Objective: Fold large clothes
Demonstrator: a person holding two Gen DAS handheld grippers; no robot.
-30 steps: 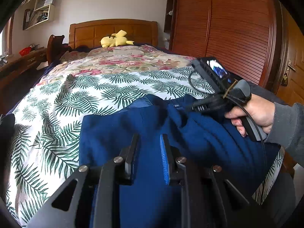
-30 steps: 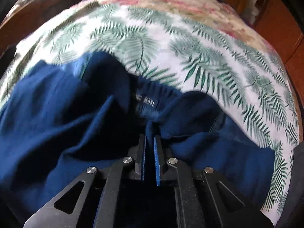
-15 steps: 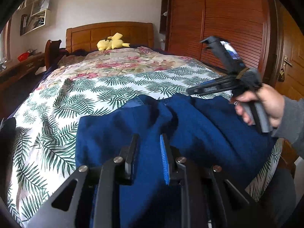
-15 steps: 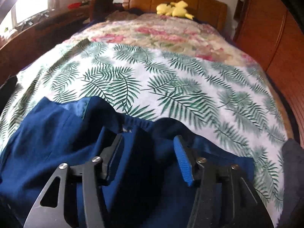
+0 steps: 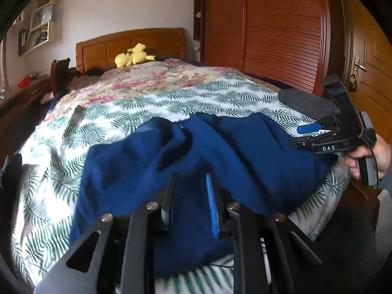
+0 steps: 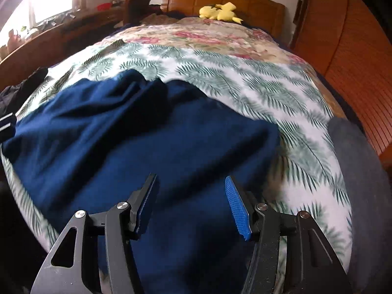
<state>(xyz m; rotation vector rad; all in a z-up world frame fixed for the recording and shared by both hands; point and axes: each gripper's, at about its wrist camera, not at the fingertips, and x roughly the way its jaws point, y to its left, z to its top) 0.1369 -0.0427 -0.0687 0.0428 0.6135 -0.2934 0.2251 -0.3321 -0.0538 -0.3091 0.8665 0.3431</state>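
Note:
A large dark blue garment [image 5: 196, 161] lies rumpled across the near end of the bed; it also shows in the right wrist view [image 6: 137, 142]. My left gripper [image 5: 192, 183] hovers over its near part with the jaws a small gap apart and nothing visibly pinched. My right gripper [image 6: 191, 186] is wide open and empty above the garment's near right part. In the left wrist view the right gripper [image 5: 308, 134] sits at the garment's right edge, held by a hand.
The bed has a palm-leaf sheet [image 5: 103, 122] and a floral quilt [image 5: 159, 80] farther back. A yellow plush toy [image 5: 133, 57] lies by the wooden headboard. A grey cloth [image 6: 355, 166] lies at the bed's right edge. A wooden wardrobe [image 5: 269, 31] stands to the right.
My right gripper let go of the garment's collar area, opened wide and pulled back to the right edge. The garment has settled flatter. The left gripper keeps its small gap.

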